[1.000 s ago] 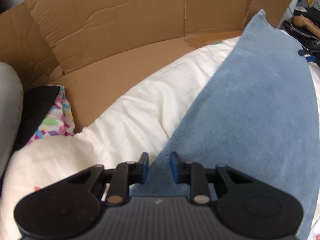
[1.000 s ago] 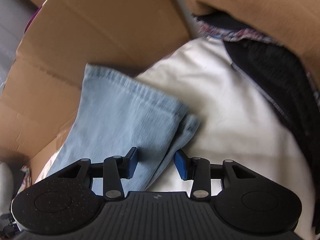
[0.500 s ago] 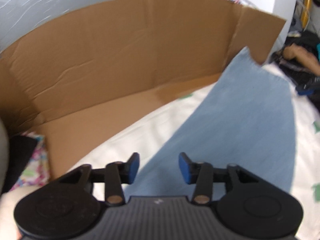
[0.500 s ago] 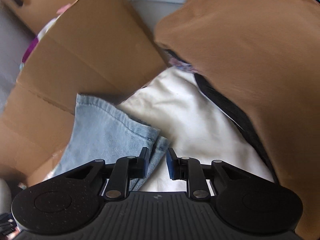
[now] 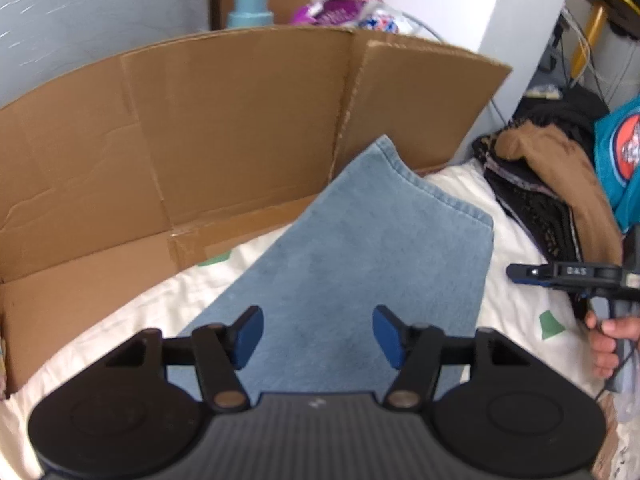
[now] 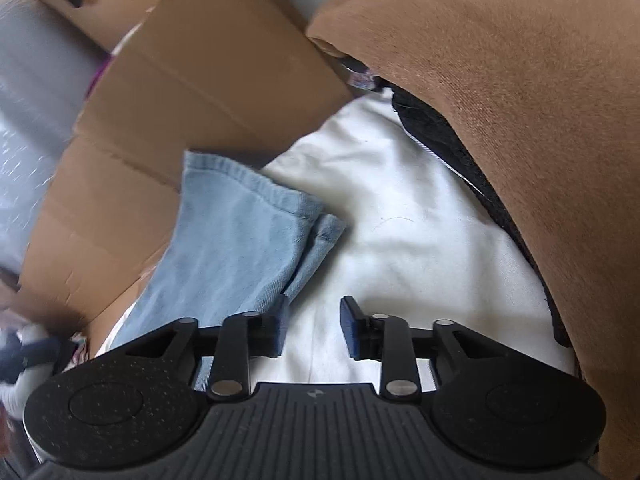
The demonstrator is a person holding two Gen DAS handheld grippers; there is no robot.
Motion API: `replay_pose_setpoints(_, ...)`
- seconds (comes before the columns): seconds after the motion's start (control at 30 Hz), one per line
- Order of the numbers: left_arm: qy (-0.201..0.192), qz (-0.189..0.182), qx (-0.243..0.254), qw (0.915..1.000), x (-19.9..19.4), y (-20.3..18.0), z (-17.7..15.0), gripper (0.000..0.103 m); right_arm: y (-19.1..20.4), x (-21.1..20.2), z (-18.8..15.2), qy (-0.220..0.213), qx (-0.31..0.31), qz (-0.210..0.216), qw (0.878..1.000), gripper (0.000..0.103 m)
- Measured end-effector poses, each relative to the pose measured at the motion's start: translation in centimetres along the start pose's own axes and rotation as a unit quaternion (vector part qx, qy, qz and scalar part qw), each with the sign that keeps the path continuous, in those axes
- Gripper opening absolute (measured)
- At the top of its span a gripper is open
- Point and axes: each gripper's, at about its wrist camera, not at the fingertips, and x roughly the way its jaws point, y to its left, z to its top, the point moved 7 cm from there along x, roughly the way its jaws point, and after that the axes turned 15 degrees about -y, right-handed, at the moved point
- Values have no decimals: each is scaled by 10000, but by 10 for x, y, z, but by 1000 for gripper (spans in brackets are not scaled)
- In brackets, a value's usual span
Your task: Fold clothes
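brown cardboard wall (image 5: 240, 128) behind light-blue folded denim jeans (image 5: 360, 256) | brown garment pile (image 6: 520, 100) crowding right edge | white bedsheet (image 6: 400, 220) bare between | left tongs (image 5: 318, 336), right tongs (image 6: 314, 326) both opening, nothing gripped

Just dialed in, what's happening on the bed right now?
A person with a gripper in each hand is folding blue jeans laid on a white sheet beside a cardboard box. The left gripper hangs over the denim, jaws opening, empty. The right gripper is opening too, at the jeans' edge, gripping nothing.
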Motion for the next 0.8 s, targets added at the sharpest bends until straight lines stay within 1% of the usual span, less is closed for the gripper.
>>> replay_pose_setpoints(0.1,178,-17,230,9996,12,-17,-3,64,0,-7,-5,-28,-255,125,9996,31)
replay_pose_setpoints(0.23,251,-191,367,9988,31,-43,-3,64,-2,-16,-4,-100,-740,127,9971,31)
replay_pose_setpoints(0.4,368,-402,489,9973,53,-76,-1,64,-6,-23,0,-203,-938,183,9952,34)
replay_pose_setpoints(0.5,253,-680,438,9964,60,-98,6,69,-4,-22,-2,-197,-1051,234,9940,34)
replay_pose_setpoints(0.6,274,-774,369,9959,74,-114,7,69,-2,-21,-3,-187,-1140,290,9929,34)
replay_pose_setpoints(0.77,290,-825,630,9942,94,-138,2,69,-1,-20,-5,-159,-1217,373,9917,34)
replay_pose_setpoints(0.8,345,-863,696,9932,98,-143,-2,69,-1,-21,-6,-154,-1263,385,9911,34)
